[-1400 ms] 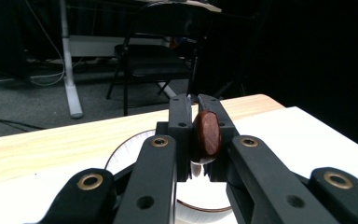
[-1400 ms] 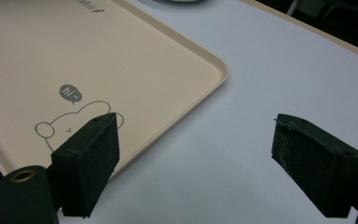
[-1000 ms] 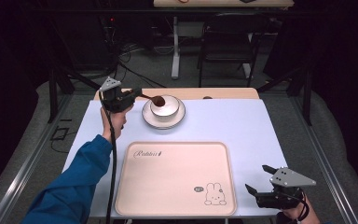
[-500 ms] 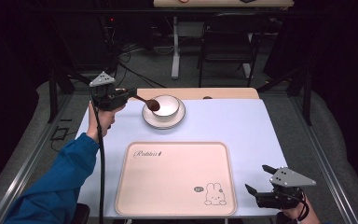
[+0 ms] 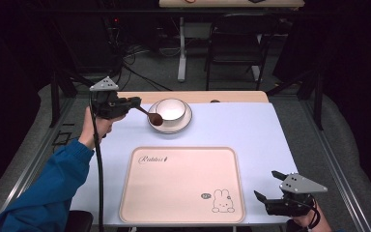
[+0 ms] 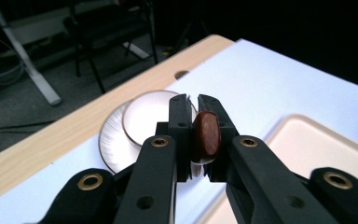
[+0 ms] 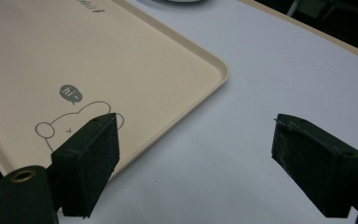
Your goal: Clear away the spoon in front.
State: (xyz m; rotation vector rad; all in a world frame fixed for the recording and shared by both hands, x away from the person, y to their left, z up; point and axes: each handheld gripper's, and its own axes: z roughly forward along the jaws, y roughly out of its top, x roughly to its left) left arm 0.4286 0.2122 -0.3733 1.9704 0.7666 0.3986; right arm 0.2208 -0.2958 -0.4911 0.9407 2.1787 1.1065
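Two grippers were seen at the bench, one at each side of it. The left gripper was held above the far left part of the bench, and its fingers were closed on the handle of a brown wooden spoon. The spoon was kept clear of the surface, its handle pointing back into the fingers and its rounded end tilted down over the near left rim of a white plate. In the left gripper view the spoon's brown end was seen pinched between the two black fingers, with the plate beyond it. A white bowl was set on that plate, and no contact between spoon and bowl could be made out. The person's blue sleeve was stretched along the left edge of the bench.

A beige tray with a rabbit drawing was laid flat on the near middle of the bench, well apart from the plate. The right gripper was held low at the near right corner, just beside the tray's right edge. Its fingers were spread wide and nothing was gripped between them; in the right gripper view the tray's rounded corner and bare bench surface were framed in the gap.
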